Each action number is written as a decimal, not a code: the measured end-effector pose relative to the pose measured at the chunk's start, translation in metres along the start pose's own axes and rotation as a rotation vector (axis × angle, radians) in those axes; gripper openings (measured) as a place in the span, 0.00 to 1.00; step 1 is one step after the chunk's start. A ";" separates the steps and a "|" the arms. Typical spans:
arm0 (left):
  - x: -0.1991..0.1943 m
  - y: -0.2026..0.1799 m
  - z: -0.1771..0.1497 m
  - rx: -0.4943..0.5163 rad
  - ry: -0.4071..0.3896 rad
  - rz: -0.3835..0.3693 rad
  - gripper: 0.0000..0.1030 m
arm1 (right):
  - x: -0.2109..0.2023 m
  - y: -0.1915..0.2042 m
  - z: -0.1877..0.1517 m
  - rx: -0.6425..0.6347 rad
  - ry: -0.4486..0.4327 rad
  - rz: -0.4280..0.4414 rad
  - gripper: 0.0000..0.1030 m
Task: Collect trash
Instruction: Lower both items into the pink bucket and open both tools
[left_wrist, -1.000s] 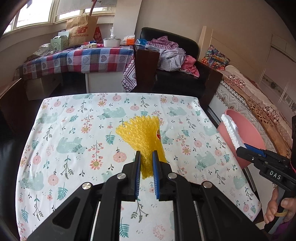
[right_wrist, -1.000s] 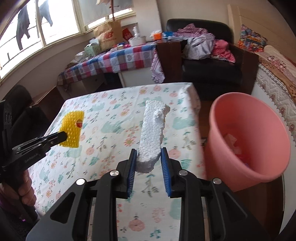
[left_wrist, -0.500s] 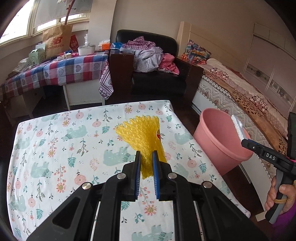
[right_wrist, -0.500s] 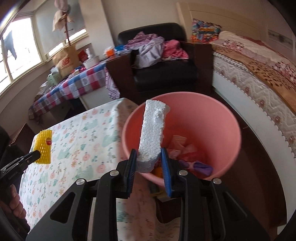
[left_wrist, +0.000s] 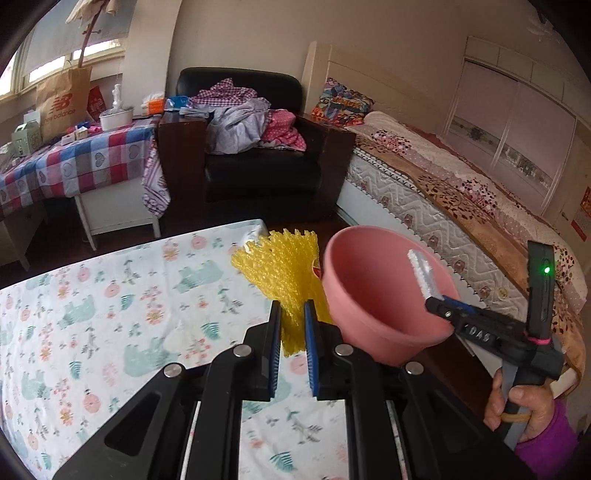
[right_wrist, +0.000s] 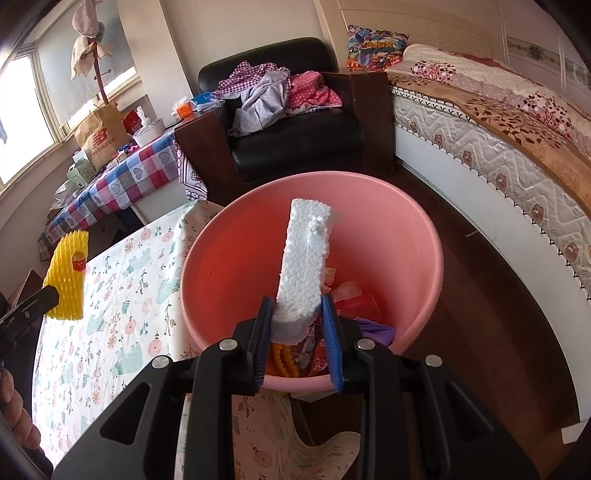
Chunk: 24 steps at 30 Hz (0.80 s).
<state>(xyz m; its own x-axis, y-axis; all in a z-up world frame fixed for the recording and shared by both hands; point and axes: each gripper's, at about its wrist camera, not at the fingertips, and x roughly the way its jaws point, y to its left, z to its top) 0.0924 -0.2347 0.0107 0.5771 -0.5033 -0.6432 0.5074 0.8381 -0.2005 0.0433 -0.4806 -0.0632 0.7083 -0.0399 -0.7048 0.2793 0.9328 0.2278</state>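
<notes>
Right gripper, clamped on an upright white foam block, hangs directly over the pink bin, nearer than the left gripper gripping yellow foam netting beside the rim.

Grainy white polystyrene foam block, yellow soft foam mesh sleeve, smooth matt pink plastic round bucket, floral printed cloth over the counter, glossy black leather armchair, quilted fabric bed

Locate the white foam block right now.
Right wrist view, centre: white foam block clamped in the right tongs, over the open pink bucket, beside the floral table.
</notes>
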 end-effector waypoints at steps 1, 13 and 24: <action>0.003 -0.005 0.003 0.005 0.000 -0.010 0.11 | 0.000 -0.001 0.001 0.001 -0.004 -0.002 0.26; 0.035 -0.051 0.019 0.086 0.007 -0.061 0.11 | 0.004 -0.014 0.003 0.029 0.009 -0.040 0.27; 0.067 -0.073 0.024 0.122 0.038 -0.081 0.11 | 0.004 -0.026 0.003 0.076 0.003 -0.012 0.42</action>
<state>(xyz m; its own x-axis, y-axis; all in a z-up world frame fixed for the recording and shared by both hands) 0.1097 -0.3346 0.0000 0.5077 -0.5584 -0.6561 0.6268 0.7618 -0.1634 0.0408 -0.5062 -0.0701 0.7029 -0.0499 -0.7096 0.3360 0.9025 0.2693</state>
